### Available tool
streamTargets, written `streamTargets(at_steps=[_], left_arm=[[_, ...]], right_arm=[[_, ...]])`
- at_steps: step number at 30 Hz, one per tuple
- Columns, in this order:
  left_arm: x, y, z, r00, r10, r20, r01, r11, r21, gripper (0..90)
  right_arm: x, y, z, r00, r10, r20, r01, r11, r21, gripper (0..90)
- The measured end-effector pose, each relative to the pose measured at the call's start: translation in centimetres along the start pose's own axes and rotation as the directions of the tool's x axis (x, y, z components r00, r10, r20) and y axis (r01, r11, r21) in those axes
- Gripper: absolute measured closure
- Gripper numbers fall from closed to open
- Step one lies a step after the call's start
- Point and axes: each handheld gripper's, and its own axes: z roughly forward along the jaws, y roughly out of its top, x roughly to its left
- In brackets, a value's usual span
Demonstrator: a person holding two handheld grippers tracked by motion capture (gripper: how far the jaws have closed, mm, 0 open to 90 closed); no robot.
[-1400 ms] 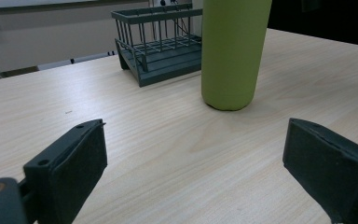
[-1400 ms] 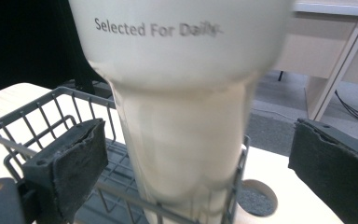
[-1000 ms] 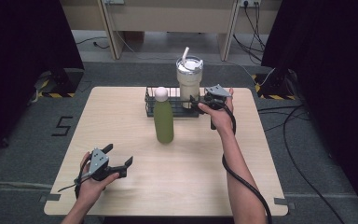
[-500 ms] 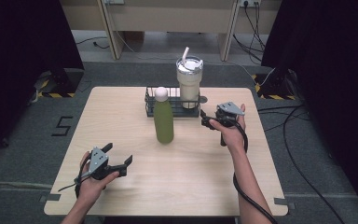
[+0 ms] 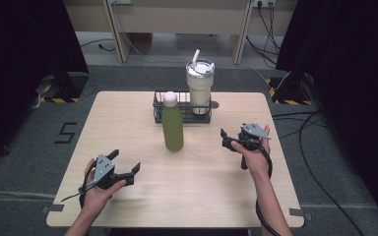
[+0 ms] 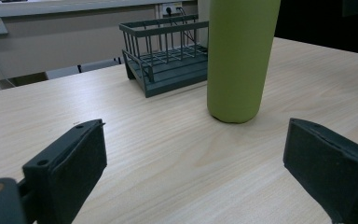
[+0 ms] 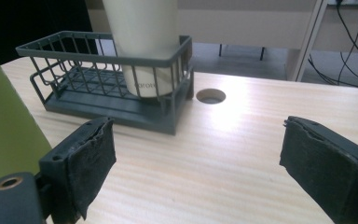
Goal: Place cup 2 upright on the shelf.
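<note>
The tumbler [image 5: 200, 87] stands in the rack [image 5: 182, 118], the green bottle [image 5: 173, 128] just before it (upright). Both the left gripper [image 5: 127, 171] and right gripper [image 5: 226, 140] gape empty.

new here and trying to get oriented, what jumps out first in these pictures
A tall green bottle with a pale cap stands upright mid-table, just in front of a dark wire basket. A cream tumbler with a lid and straw stands in the basket's right end, at the table's far edge. Nearer the person, the left tongs and right tongs are open and empty.
</note>
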Motion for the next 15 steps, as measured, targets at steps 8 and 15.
streamTargets(at_steps=[8,15], left_arm=[[0.1,0.7,0.0,1.0000,0.003,-0.003,-0.003,0.9998,-0.022,5.1],[0.2,1.3,0.1,1.0000,0.002,0.006,-0.001,0.9994,-0.035,4.4]], right_arm=[[-0.4,-1.2,-1.7,0.9999,0.007,0.015,-0.007,1.000,-0.002,11.6],[-0.2,-1.8,-2.8,0.9996,0.011,0.025,-0.011,1.000,-0.002,11.7]])
